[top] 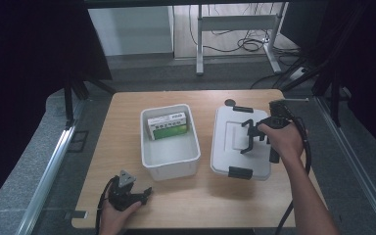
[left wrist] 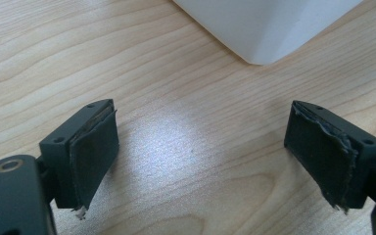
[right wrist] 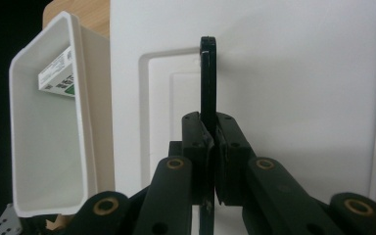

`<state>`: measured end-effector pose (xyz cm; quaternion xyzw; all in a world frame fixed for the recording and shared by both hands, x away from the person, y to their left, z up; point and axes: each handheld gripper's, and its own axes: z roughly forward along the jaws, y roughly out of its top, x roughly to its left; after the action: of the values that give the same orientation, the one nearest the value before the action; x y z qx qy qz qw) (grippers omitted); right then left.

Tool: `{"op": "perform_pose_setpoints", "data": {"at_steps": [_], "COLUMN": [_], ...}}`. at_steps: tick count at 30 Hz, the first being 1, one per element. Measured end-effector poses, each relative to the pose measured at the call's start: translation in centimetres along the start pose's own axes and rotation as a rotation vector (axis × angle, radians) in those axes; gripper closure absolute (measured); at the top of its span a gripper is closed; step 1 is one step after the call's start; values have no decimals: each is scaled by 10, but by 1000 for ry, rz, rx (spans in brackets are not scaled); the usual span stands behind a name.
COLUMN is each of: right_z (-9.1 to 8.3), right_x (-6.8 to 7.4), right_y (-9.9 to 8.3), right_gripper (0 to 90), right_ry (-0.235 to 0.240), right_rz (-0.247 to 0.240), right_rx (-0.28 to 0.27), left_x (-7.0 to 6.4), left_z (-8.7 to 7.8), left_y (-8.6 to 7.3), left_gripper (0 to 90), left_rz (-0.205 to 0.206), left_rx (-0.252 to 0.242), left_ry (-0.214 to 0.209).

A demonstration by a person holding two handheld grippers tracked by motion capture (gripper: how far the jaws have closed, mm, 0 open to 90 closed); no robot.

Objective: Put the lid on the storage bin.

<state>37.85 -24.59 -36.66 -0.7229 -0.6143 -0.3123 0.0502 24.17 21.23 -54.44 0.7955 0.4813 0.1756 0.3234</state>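
I use the white box (top: 170, 155) in the middle of the table (top: 127, 105) as my landmark. My right gripper (right wrist: 213, 161) is to the right of this box, over the white lid (top: 227, 147), which lies flat on the table just beside it. Its jaws are closed tight on the black handle (right wrist: 208, 83) of the lid. A green and white carton (top: 167, 125) lies inside the box. My left gripper (left wrist: 200, 156) rests in front of the box, near its front left corner, with jaws wide apart and holding nothing.

High view dim at edges — table (top: 186, 205) evenly lit from above. Glare patch on wood in left gripper view. Close jaws slightly soft — pics otherwise sharp.
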Motion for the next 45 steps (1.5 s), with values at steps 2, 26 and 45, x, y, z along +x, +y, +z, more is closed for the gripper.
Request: {"op": "perform_pose_setpoints", "data": {"at_steps": [2, 26, 45], "right_z": [-2, -22, -27], "right_x": [3, 42, 71], "right_y": [1, 9, 12], "right_gripper": [844, 844, 844], "right_ry": [7, 66, 103], "right_rz": [-1, -64, -112], "right_rx": [-5, -26, -30], "left_x": [0, 0, 0], "left_z": [0, 0, 0], "left_y": [0, 0, 0], "left_gripper": [128, 128, 128], "left_rz": [0, 5, 3], "left_rx": [0, 4, 4], "left_ry": [0, -1, -1]}}
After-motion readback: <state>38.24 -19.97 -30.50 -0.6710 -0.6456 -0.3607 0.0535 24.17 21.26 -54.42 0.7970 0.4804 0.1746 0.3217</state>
